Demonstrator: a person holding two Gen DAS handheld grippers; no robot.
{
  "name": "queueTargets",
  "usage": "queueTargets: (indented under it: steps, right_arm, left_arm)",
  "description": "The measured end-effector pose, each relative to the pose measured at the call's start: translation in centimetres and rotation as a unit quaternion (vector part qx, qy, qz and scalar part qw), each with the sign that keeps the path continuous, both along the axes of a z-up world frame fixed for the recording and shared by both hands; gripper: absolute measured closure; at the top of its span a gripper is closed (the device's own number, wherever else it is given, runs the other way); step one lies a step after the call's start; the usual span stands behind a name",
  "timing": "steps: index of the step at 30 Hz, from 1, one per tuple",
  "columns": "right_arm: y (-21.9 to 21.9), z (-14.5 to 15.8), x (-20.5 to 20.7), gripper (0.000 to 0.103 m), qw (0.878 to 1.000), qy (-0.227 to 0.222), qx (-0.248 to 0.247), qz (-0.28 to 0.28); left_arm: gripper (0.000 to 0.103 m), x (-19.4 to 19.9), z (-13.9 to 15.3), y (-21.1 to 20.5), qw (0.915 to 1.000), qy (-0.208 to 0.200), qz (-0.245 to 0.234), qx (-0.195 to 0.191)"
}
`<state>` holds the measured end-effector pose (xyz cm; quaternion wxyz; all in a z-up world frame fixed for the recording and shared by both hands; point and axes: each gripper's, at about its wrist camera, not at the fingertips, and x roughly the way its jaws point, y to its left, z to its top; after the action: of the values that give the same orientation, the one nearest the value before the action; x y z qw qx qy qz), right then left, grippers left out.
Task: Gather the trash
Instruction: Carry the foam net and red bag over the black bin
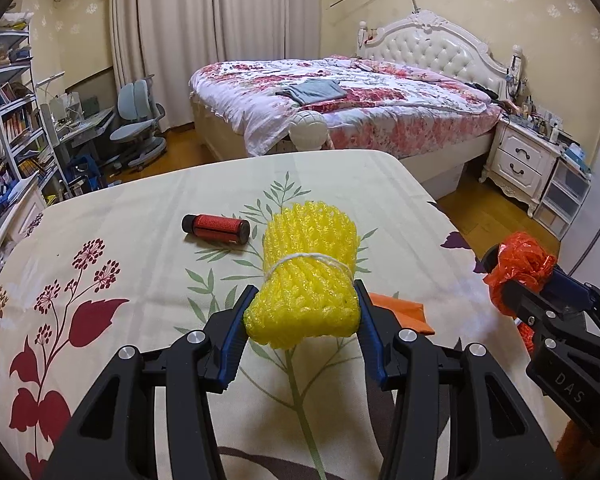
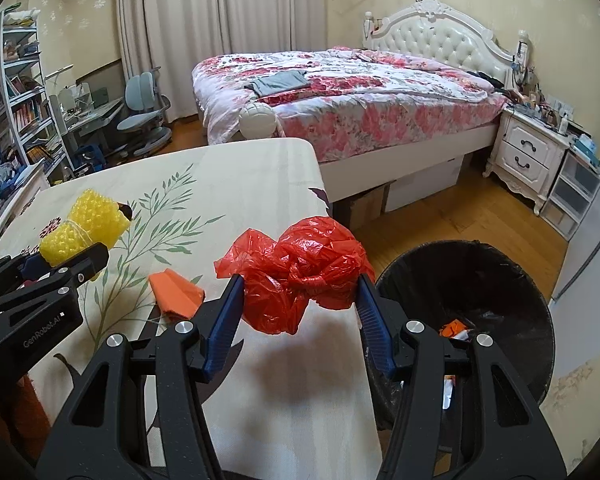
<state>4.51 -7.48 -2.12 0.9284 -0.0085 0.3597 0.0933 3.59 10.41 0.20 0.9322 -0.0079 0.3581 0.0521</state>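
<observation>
**Inspector A:** We find the left claw (image 1: 302,304) closed on the yellow foam net (image 1: 308,268), pads pressing both its sides, the bundle raised off the table (image 1: 140,200). The right claw (image 2: 300,292) grips the red plastic bag (image 2: 296,272), likewise clear of the cloth.

**Inspector B:** Agreed. We judge both pickups done and the carry to the bin (image 2: 480,280) in hand. It stands on the floor just beside the table's right edge, scraps already inside.

**Inspector A:** Next, we expect each load must be brought over the rim before release. The orange scrap (image 2: 176,292) and the red bottle (image 1: 216,229) remain on the table.
</observation>
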Motion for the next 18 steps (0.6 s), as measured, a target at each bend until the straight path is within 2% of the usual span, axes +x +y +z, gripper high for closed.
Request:
queueTargets:
  steps: [18]
  right_arm:
    - [-2.4, 0.9, -5.5, 0.048, 1.000, -0.008, -0.003, -0.021]
  left_arm:
    - [0.054, -4.1, 0.2, -3.2, 0.9994, -0.017, -0.029, -0.001]
